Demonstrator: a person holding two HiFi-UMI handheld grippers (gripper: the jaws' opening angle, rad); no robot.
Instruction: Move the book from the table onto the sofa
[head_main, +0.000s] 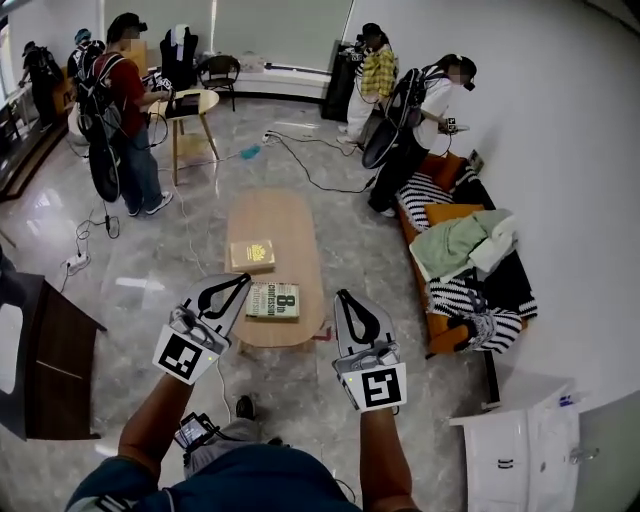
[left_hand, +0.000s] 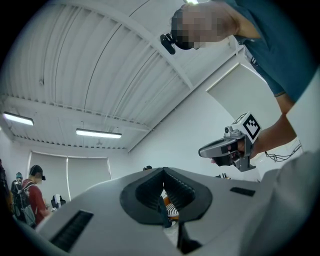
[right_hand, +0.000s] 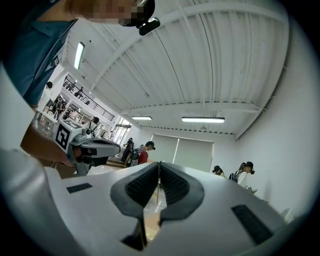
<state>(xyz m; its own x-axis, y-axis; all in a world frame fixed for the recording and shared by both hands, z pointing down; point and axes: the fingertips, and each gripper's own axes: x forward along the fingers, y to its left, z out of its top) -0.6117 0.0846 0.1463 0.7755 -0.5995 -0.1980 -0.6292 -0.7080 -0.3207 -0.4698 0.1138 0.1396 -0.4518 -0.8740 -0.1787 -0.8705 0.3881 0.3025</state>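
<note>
Two books lie on the low oval wooden table (head_main: 300, 235) in the head view: a dark green one (head_main: 273, 300) near the front end and a yellow one (head_main: 252, 255) behind it. My left gripper (head_main: 243, 281) hovers just left of the green book, jaws shut and empty. My right gripper (head_main: 342, 295) hangs to the right of the table's front end, also shut with nothing in it. In the left gripper view the jaws (left_hand: 163, 176) meet and the right gripper (left_hand: 231, 147) shows beyond. The right gripper view shows its jaws (right_hand: 159, 170) closed. The orange sofa (head_main: 447, 213) stands at the right wall.
Clothes and striped cushions (head_main: 470, 300) cover much of the sofa. A white cabinet (head_main: 520, 440) stands at the lower right, a dark desk (head_main: 50, 365) at the left. Several people stand at the back, one (head_main: 415, 120) by the sofa's far end. Cables (head_main: 310, 165) run across the floor.
</note>
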